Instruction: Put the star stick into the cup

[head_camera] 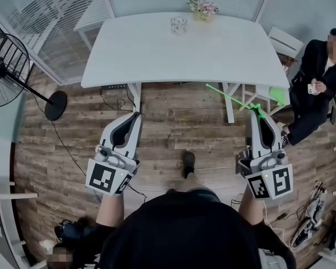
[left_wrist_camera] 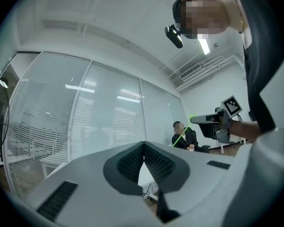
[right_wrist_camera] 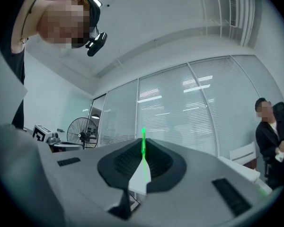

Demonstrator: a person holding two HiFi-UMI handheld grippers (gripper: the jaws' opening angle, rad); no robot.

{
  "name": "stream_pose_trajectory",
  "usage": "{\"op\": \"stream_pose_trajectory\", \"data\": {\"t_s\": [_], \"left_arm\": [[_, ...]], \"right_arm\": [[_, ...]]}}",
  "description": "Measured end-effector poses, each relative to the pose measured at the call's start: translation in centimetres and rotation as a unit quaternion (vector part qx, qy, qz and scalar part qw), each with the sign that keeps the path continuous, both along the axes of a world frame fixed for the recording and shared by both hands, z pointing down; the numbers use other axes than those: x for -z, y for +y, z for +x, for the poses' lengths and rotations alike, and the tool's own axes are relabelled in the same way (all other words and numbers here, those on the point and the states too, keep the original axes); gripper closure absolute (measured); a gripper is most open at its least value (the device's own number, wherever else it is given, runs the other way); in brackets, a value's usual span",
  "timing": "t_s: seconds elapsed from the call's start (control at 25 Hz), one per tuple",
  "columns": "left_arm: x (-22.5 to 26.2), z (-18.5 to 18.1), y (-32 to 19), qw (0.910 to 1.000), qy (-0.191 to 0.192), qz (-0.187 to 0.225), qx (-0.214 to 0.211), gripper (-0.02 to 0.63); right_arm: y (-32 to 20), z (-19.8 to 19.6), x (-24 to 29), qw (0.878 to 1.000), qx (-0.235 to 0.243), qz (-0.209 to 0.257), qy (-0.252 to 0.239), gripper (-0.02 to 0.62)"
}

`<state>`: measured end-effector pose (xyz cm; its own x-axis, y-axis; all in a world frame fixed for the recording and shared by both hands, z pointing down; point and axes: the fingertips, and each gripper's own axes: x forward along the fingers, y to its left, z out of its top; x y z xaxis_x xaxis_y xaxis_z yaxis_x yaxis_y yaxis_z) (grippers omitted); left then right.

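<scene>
A thin green star stick (head_camera: 229, 97) is held in my right gripper (head_camera: 256, 114), which is shut on its star end; the stick points up and left toward the white table (head_camera: 134, 60). In the right gripper view the stick (right_wrist_camera: 144, 161) runs up between the closed pads. A clear glass cup (head_camera: 178, 24) stands at the far middle of the table. My left gripper (head_camera: 135, 115) hangs low over the wooden floor, shut with nothing in it; in the left gripper view its pads (left_wrist_camera: 154, 161) meet, and the right gripper with the stick (left_wrist_camera: 181, 137) shows far off.
A small pot of flowers (head_camera: 202, 7) stands next to the cup. A standing fan (head_camera: 5, 66) is at the left, a seated person (head_camera: 319, 83) at the right beside a white chair (head_camera: 283, 41). Cables (head_camera: 115, 102) lie under the table.
</scene>
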<state>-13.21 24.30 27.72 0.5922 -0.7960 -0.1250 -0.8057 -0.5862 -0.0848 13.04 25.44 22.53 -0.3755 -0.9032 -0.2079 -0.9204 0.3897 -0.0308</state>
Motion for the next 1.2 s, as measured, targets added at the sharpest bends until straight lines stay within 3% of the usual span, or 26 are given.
{"op": "stream_pose_trajectory", "data": {"t_s": [0.92,1.2], "left_arm": [[1.9,4.9,-17.1,0.9998,0.013,-0.001,0.012,0.594],[2.8,5.9,-19.8,0.9995,0.014,0.01,0.028,0.594]], "right_arm": [[-17.8,4.3,1.6,1.0,0.031,-0.001,-0.007,0.574],[-21.2,4.6,2.0,0.999,0.049,0.001,-0.009,0.575]]}}
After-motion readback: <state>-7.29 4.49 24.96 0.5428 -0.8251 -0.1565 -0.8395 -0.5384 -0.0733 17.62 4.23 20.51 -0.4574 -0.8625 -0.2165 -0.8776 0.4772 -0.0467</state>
